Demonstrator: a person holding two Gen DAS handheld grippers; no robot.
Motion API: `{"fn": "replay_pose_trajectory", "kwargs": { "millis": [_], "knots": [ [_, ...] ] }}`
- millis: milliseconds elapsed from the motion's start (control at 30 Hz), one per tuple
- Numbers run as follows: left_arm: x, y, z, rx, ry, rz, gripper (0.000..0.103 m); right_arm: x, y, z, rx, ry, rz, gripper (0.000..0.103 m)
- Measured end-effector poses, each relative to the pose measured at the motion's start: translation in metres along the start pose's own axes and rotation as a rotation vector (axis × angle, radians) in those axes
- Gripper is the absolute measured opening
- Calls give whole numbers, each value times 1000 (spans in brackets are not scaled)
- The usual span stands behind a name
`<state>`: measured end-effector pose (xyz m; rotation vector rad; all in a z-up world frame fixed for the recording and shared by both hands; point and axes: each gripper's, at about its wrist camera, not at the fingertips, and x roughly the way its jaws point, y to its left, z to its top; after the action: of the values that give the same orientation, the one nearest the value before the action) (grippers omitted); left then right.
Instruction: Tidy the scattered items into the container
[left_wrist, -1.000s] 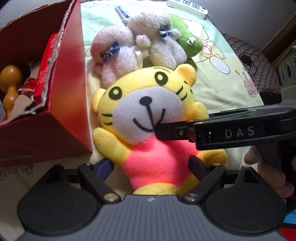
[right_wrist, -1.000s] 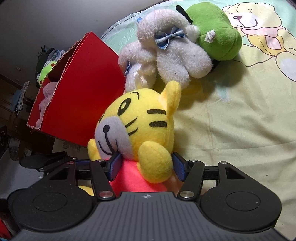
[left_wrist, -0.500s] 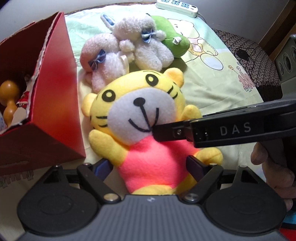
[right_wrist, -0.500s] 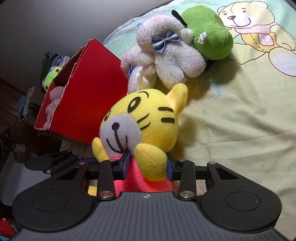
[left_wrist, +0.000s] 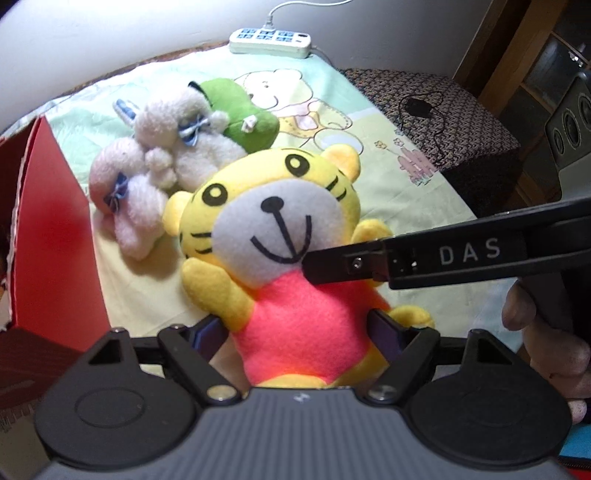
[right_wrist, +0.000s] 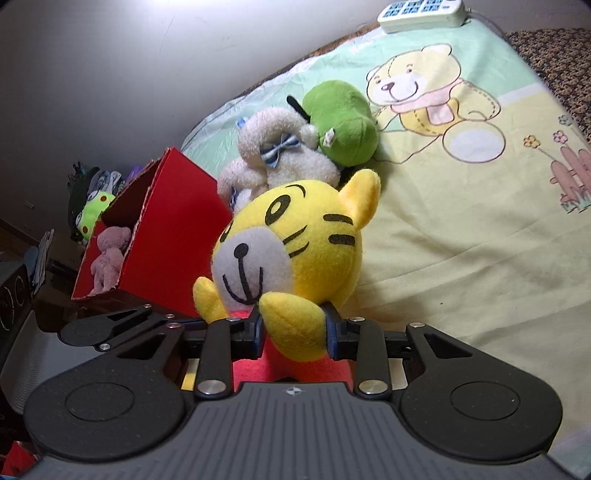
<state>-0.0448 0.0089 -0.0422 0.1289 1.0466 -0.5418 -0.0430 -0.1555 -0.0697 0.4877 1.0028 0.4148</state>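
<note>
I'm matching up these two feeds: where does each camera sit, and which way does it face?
Left wrist: on the left gripper, facing the tiger plush front-on; right gripper and a hand show.
Right wrist: on the right gripper, facing the tiger's side and red box; left gripper's fingers show.
Shared: tiger, white plush, green plush, power strip.

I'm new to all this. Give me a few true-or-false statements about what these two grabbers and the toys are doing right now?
1. Both grippers hold the yellow tiger plush. True: the left gripper pinches its body, the right gripper its arm.
2. The red box is empty. False: a pink plush lies inside.
3. The green plush is in the box. False: it lies on the blanket.
4. A white power strip lies beyond the blanket. True.
</note>
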Motion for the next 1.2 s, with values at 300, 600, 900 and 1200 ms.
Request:
{"fn": "replay_pose_trajectory", "kwargs": {
  "millis": [300,600,900,1200],
  "knots": [
    [-50,1,17,38,-135,7,81,-34,38,13,-79,-167,-1,33],
    [-103,40,21,49,-235,65,81,-31,105,20,-177,-283,23,33],
    [-143,99,6,10,-296,140,81,4,176,22,-258,-318,47,33],
    [-151,150,-14,-22,-283,162,81,51,219,13,-274,-292,37,33]
  ]
}}
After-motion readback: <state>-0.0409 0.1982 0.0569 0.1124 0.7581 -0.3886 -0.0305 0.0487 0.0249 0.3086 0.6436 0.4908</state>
